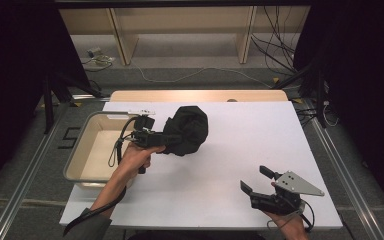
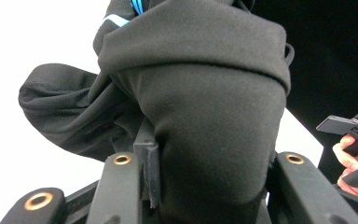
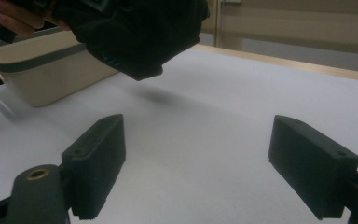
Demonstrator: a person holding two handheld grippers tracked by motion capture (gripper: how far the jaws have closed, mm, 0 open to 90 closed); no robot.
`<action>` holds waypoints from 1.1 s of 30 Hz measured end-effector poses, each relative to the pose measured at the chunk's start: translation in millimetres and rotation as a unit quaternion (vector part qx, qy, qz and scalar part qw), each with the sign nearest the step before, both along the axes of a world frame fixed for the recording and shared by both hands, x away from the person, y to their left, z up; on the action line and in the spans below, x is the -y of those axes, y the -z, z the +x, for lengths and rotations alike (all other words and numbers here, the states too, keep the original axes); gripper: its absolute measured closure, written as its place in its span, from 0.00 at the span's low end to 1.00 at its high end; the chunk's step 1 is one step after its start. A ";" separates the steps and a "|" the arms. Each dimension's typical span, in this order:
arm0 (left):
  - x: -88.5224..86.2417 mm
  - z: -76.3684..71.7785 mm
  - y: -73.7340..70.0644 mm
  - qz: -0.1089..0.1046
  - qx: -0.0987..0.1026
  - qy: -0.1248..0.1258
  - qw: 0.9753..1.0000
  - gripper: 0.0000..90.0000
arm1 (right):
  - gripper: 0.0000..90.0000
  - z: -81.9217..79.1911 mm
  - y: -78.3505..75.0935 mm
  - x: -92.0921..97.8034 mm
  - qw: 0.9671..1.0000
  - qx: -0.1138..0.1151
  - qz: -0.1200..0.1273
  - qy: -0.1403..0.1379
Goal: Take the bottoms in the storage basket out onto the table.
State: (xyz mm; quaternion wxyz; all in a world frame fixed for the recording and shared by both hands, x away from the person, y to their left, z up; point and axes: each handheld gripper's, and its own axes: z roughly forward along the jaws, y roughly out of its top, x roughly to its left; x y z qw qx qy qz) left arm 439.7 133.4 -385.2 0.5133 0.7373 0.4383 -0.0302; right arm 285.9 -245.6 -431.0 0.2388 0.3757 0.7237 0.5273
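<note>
High view shows the left tongs (image 1: 166,136) at about ten o'clock of the white surface (image 1: 230,150), closed on a black cloth bundle (image 1: 186,129). The bundle is lifted above the surface; in the right gripper view it hangs in the air (image 3: 140,32) and its shadow lies on the white surface (image 3: 223,116) under it. The bundle is just beside the beige tub (image 1: 97,147), at the three o'clock side of the tub. The tub stands at nine o'clock of the surface and partly goes over its edge.

In the left gripper view the thick folded cloth (image 2: 205,130) sits between the two black jaws of the left tongs (image 2: 209,163), which press it from both sides. A thin blue stripe (image 2: 136,6) is visible at twelve o'clock on the cloth.

The right tongs (image 1: 260,180) are at about five o'clock of the surface, well apart from the bundle. Their jaws stand wide open and hold nothing, as the right gripper view (image 3: 196,163) shows clearly. The person's right hand (image 1: 289,224) holds them low near the surface edge.
</note>
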 end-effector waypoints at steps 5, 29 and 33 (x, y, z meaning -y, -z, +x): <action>3.7 2.4 1.7 -0.002 -0.003 -0.001 1.000 0.65 | 0.22 0.0 0.0 -0.4 1.000 0.000 0.000 -0.001; 32.3 11.1 21.5 0.018 -0.028 0.019 0.999 0.65 | 0.22 0.2 0.1 0.0 1.000 0.001 -0.001 -0.001; 35.6 12.4 25.0 0.020 -0.032 0.022 0.999 0.65 | 0.22 0.5 0.2 0.1 1.000 0.001 -0.001 -0.001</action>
